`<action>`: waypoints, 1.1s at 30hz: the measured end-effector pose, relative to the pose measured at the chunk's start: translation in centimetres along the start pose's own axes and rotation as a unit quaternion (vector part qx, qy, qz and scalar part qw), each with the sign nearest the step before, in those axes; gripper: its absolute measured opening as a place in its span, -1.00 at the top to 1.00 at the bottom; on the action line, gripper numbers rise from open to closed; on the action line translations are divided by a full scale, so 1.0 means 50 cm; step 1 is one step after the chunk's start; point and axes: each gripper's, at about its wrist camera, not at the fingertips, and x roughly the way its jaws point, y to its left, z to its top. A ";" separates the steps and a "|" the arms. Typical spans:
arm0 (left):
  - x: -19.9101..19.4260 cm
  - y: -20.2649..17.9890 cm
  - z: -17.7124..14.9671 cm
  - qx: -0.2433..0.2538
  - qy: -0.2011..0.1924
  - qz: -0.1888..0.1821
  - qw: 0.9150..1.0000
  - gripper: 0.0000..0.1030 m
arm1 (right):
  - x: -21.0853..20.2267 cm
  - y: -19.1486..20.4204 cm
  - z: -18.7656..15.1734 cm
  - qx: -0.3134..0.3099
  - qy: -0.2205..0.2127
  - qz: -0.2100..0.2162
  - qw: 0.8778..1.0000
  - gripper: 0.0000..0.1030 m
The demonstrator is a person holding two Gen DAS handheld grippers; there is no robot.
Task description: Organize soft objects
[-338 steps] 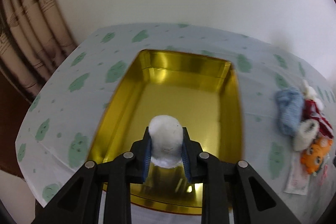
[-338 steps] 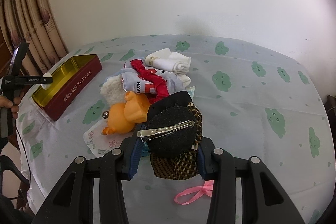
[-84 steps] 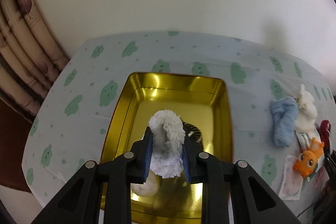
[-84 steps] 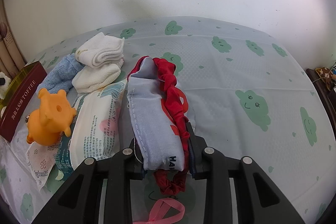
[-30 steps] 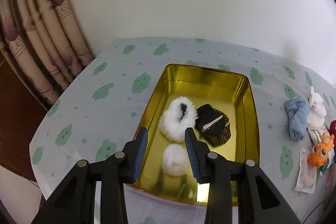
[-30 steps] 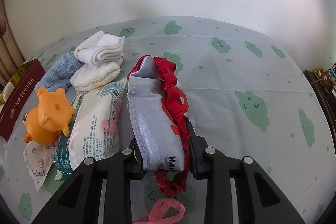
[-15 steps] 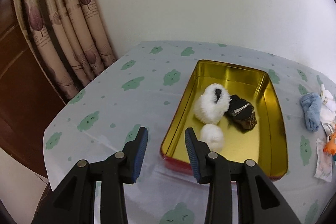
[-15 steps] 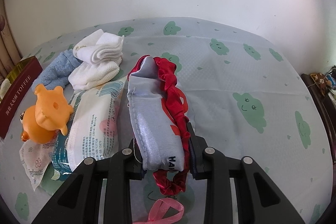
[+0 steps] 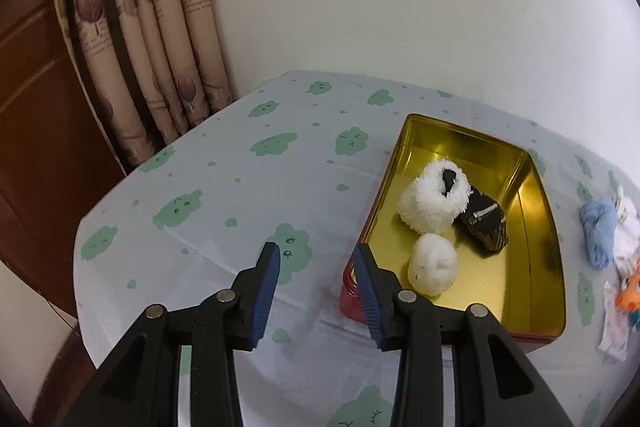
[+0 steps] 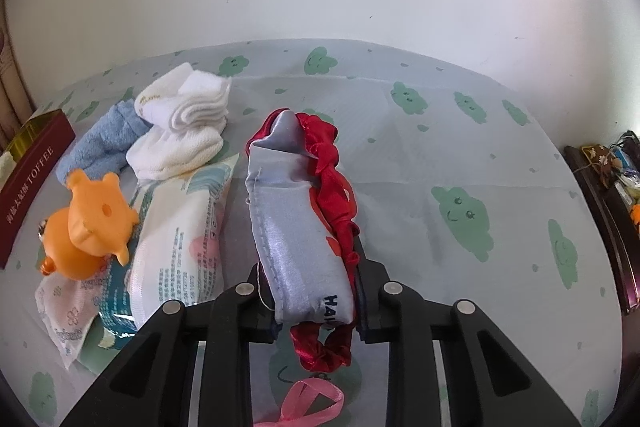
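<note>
Left tongs (image 9: 316, 257), jaws just widening, hang spread and empty at lower centre; right of them, a gold tin (image 9: 538, 279) holds two white puffs and a dark hair clip. Right tongs (image 10: 316, 283) pinch a satin pouch (image 10: 298, 239), still tightening.

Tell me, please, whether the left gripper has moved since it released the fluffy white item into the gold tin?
Yes. The left gripper, open and empty, has pulled back and leftward: the gold tin that filled its view now sits to the right, with the curtain in sight.
</note>
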 end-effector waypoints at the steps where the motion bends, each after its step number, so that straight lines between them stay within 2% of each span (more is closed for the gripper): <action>1: -0.001 0.003 0.000 -0.005 -0.001 0.002 1.000 0.23 | -0.009 -0.008 0.002 0.002 -0.001 -0.002 1.000 0.54; 7: -0.001 0.024 0.004 -0.036 0.000 -0.003 0.999 0.20 | -0.075 -0.025 0.026 0.004 -0.027 0.001 1.000 0.54; 13: 0.000 0.037 0.002 -0.056 0.007 -0.003 0.998 0.20 | -0.156 0.007 0.058 -0.014 -0.057 0.023 0.998 0.55; 20: -0.001 0.042 -0.001 -0.063 0.007 -0.003 0.998 0.19 | -0.219 0.116 0.078 -0.063 -0.068 0.095 0.991 0.57; 27: 0.000 0.051 -0.002 -0.073 0.011 -0.005 0.997 0.19 | -0.242 0.246 0.089 -0.126 -0.056 0.161 0.977 0.57; 33: 0.004 0.074 -0.003 -0.101 0.016 -0.003 0.995 0.19 | -0.209 0.437 0.111 -0.179 -0.039 0.204 0.962 0.57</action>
